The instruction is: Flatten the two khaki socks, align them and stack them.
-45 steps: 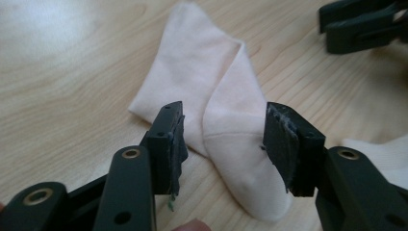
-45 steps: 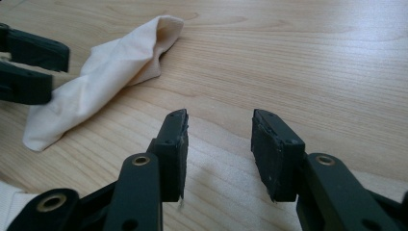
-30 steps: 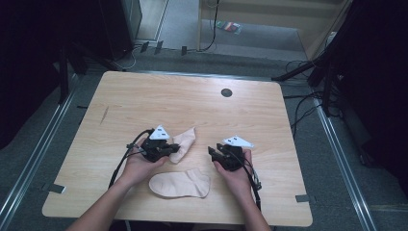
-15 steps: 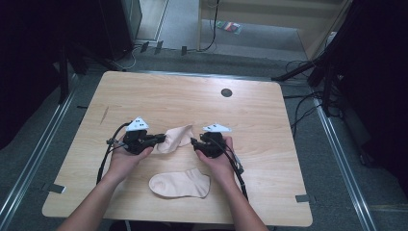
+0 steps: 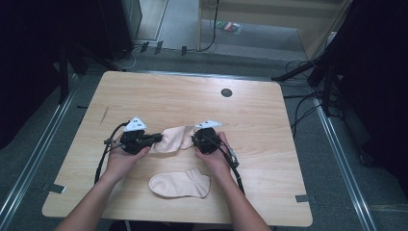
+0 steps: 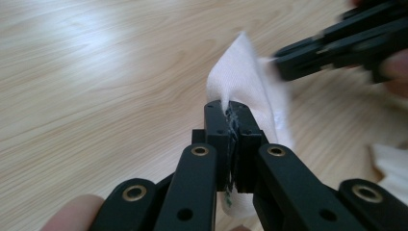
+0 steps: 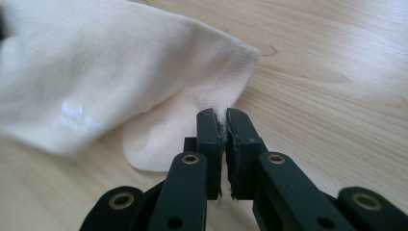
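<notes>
Both grippers are clamped on one pale sock: the left gripper [image 5: 156, 138] holds a fold of cloth at the sock's nine-o'clock end, seen bunched between its closed jaws in the left gripper view [image 6: 230, 126], and the right gripper [image 5: 194, 140] has just been closing its jaws and now pinches the cloth near the ribbed cuff, as the right gripper view [image 7: 222, 126] shows. On the wooden table [image 5: 269, 110] the held sock [image 5: 172, 139] lies stretched between the two tools, slightly toward six o'clock of the table's middle, with its long axis running roughly from nine to three o'clock; in the right gripper view [image 7: 110, 82] the cuff opening appears to face three o'clock, toward the right gripper, though the toe end cannot be told for certain. A second sock [image 5: 180, 184] of the same colour lies flat just toward six o'clock of the first, between the person's forearms, its toe pointing to nine o'clock and its cuff to three. Both are judged light, soft and limp, likely to sag and fold wherever unsupported, neither fragile nor slippery. A grip at the cuff edge and at the opposite end is judged best, so that the cloth is kept taut and flat.
</notes>
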A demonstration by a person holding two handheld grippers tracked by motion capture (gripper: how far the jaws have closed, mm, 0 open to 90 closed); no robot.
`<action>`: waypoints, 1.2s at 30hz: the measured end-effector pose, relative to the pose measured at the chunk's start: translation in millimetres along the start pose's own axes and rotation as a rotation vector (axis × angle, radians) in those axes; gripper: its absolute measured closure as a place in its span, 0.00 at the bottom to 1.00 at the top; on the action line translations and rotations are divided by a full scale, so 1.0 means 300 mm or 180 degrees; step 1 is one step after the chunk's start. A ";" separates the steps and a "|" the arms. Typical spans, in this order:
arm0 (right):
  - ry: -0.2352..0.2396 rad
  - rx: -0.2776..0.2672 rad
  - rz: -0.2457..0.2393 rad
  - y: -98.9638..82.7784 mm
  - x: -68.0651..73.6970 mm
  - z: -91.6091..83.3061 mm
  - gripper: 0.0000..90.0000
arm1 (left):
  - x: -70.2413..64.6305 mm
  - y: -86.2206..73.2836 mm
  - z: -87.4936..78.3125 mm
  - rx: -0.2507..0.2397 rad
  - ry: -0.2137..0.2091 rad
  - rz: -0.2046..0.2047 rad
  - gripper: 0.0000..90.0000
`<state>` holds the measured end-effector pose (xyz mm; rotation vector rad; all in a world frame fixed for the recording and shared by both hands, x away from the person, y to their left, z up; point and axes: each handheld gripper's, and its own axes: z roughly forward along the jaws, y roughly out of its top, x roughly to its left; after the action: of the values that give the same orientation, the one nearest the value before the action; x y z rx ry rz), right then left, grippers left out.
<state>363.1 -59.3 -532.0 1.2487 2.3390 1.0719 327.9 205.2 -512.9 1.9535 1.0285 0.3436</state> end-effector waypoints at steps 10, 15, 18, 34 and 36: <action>0.0358 0.0123 0.0083 -0.039 -0.127 -0.173 0.98 | 0.010 -0.024 -0.007 0.0330 0.0306 0.0287 1.00; 0.0274 0.0133 0.0147 -0.063 -0.155 -0.184 0.99 | 0.020 -0.039 0.002 0.0387 0.0356 0.0206 1.00; 0.0277 0.0120 0.0102 -0.083 -0.160 -0.182 0.98 | 0.027 -0.056 0.015 0.0388 0.0064 0.0103 1.00; 0.0158 -0.0134 0.0345 -0.121 -0.128 -0.149 0.64 | 0.006 -0.084 0.022 0.0192 0.0139 -0.0184 0.60; 0.0171 -0.0144 0.0338 -0.125 -0.118 -0.143 0.64 | 0.000 -0.088 0.025 0.0185 0.0135 -0.0193 0.62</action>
<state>337.9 -121.5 -533.1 1.3567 2.2961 1.1991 318.5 208.1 -538.4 1.9696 1.1341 0.3256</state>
